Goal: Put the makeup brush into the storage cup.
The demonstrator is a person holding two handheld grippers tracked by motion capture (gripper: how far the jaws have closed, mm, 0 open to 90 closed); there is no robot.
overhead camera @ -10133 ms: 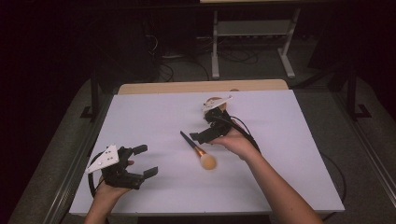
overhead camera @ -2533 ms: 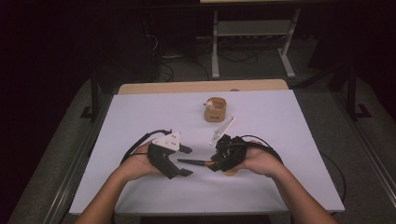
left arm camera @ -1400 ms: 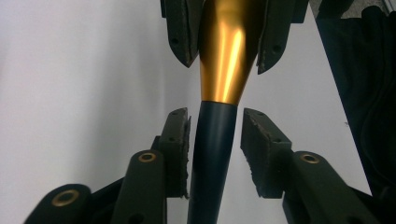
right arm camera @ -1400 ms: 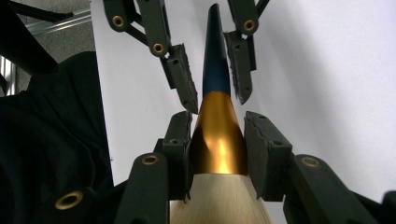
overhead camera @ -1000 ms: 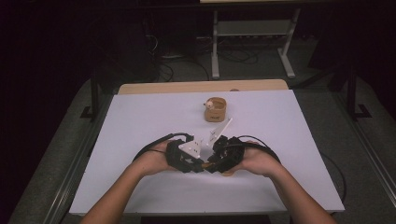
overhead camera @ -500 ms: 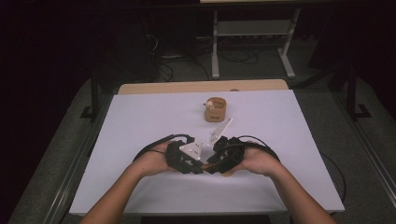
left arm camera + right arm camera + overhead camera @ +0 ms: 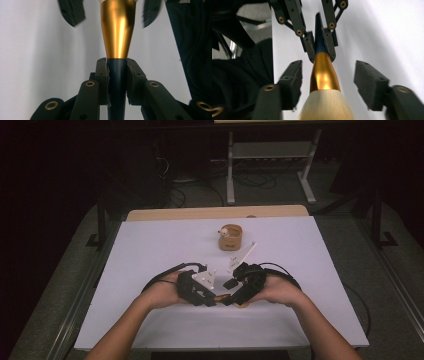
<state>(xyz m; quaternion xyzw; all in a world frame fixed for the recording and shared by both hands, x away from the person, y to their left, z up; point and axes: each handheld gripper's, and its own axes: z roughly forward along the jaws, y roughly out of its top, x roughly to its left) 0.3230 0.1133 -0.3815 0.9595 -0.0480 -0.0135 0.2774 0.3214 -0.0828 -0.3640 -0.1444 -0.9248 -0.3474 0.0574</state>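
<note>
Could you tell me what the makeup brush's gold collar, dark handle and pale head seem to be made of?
The gold cone-shaped collar looks like polished metal: it carries bright streaked reflections. The dark blue-black slim handle has a smooth satin finish, perhaps lacquered wood or plastic; I cannot tell which. The cream bristle head looks like fine, soft hair or synthetic fibre, matte.

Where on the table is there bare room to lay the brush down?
Bare: the table left of the cup, the right side past the right gripper, and the near edge. Crowded: the middle, where both grippers meet on the brush.
</note>
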